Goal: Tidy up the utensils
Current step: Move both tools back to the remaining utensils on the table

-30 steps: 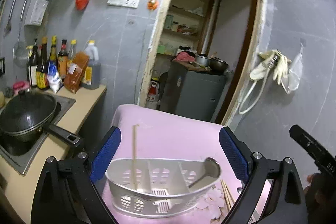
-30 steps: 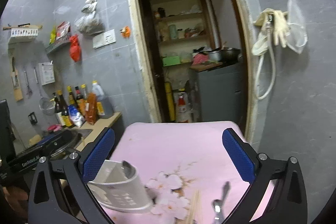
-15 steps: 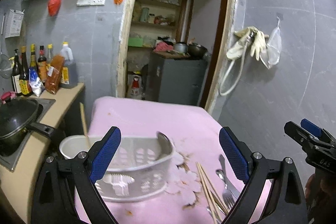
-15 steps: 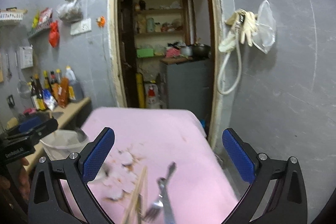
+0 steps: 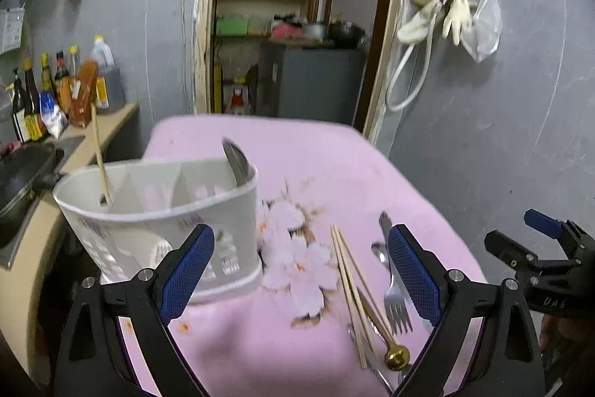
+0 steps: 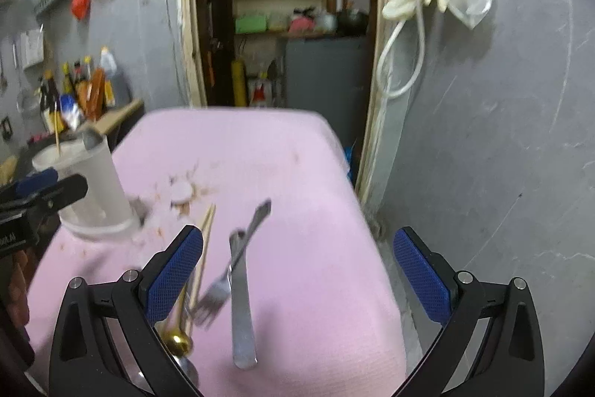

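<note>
A white slotted utensil caddy [image 5: 160, 222] stands on the pink floral tablecloth [image 5: 297, 155], holding one upright chopstick [image 5: 98, 155] and a metal spoon [image 5: 236, 159]. To its right lie loose chopsticks [image 5: 349, 278], a fork [image 5: 396, 300] and a gold-ended utensil [image 5: 396, 356]. My left gripper [image 5: 301, 270] is open and empty, between the caddy and the pile. My right gripper [image 6: 297, 272] is open and empty, low over the fork [image 6: 223, 285], a flat steel handle [image 6: 241, 304] and the chopsticks [image 6: 202, 248]. In this view the caddy [image 6: 93, 196] is at the left.
A counter [image 5: 111, 125] with sauce bottles [image 5: 55, 88] and a black wok [image 5: 22, 170] runs along the left. An open doorway [image 5: 290, 25] lies behind the table. The grey wall with hanging gloves [image 5: 438, 10] stands close on the right. The table's right edge [image 6: 357, 211] drops off near the utensils.
Both views have swung right, from the caddy toward the loose utensils. The caddy slid left in the left view. The fork and handle now sit between my right gripper's fingers.
</note>
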Action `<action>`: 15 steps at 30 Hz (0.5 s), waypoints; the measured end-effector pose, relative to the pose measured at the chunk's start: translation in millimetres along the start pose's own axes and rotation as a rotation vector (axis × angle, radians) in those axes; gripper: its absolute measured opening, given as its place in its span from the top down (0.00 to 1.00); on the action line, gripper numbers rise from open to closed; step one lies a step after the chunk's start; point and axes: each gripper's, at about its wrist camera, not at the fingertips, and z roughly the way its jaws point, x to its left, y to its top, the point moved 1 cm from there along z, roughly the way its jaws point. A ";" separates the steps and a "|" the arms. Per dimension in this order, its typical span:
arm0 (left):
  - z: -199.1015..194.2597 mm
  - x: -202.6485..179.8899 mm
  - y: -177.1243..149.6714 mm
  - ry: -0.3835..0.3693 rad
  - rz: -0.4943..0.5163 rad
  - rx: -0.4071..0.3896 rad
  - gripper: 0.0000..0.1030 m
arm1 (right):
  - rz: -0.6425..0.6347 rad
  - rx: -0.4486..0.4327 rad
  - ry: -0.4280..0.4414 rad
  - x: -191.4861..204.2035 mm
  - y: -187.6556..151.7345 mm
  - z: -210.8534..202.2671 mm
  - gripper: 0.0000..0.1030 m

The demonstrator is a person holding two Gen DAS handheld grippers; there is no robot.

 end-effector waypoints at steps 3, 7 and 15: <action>14.1 -4.8 -9.7 0.004 0.005 0.045 0.11 | -0.026 0.060 0.031 -0.3 -13.0 14.8 0.14; 35.9 -9.7 -21.2 0.004 0.018 0.112 0.16 | -0.063 0.147 0.076 4.1 -30.4 37.0 0.31; 82.8 -16.1 -35.7 -0.049 0.008 0.281 0.50 | -0.122 0.237 0.118 13.8 -46.3 60.2 0.41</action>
